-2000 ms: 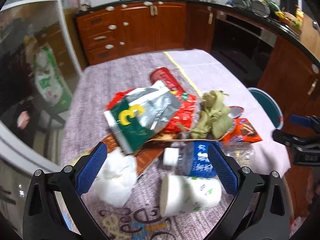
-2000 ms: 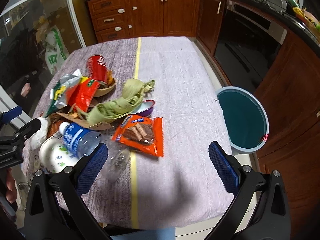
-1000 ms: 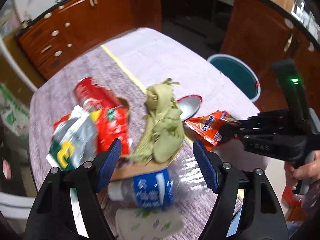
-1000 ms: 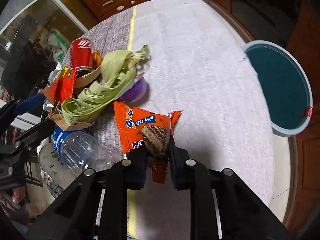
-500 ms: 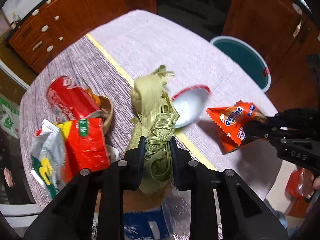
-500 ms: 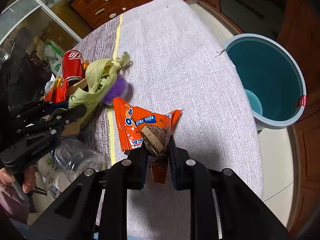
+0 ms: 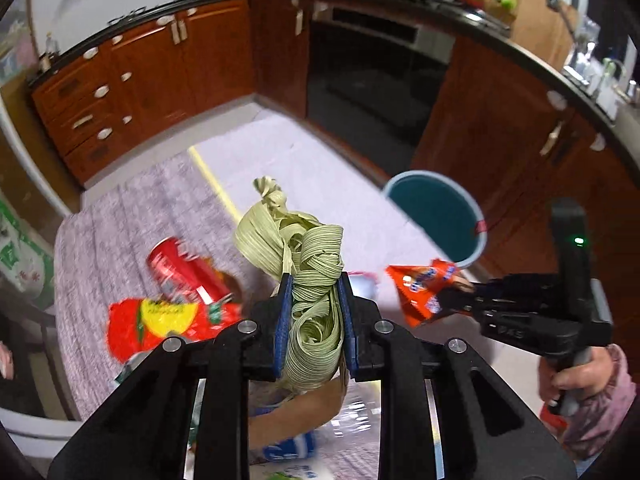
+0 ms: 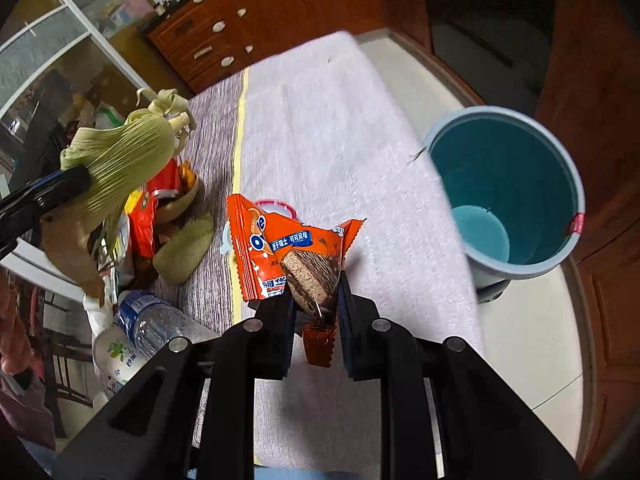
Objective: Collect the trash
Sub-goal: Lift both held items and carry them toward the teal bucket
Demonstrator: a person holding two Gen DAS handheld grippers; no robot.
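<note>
My left gripper (image 7: 313,312) is shut on a bundle of pale green leaf husks (image 7: 304,256) and holds it lifted above the table; the bundle also shows in the right wrist view (image 8: 120,160). My right gripper (image 8: 316,312) is shut on an orange snack wrapper (image 8: 280,240), held above the table edge; the wrapper also shows in the left wrist view (image 7: 424,292). A blue trash bin (image 8: 516,184) stands on the floor right of the table, also in the left wrist view (image 7: 436,212).
On the grey tablecloth (image 8: 320,120) lie a red can (image 7: 180,268), a red snack bag (image 7: 160,320), a plastic bottle (image 8: 156,324), a paper cup (image 8: 116,356) and a small bowl (image 8: 276,206). Wooden cabinets (image 7: 160,68) stand beyond.
Both grippers have risen from the table with their loads. The husk bundle is lifted off the pile; the orange wrapper has moved toward the bin.
</note>
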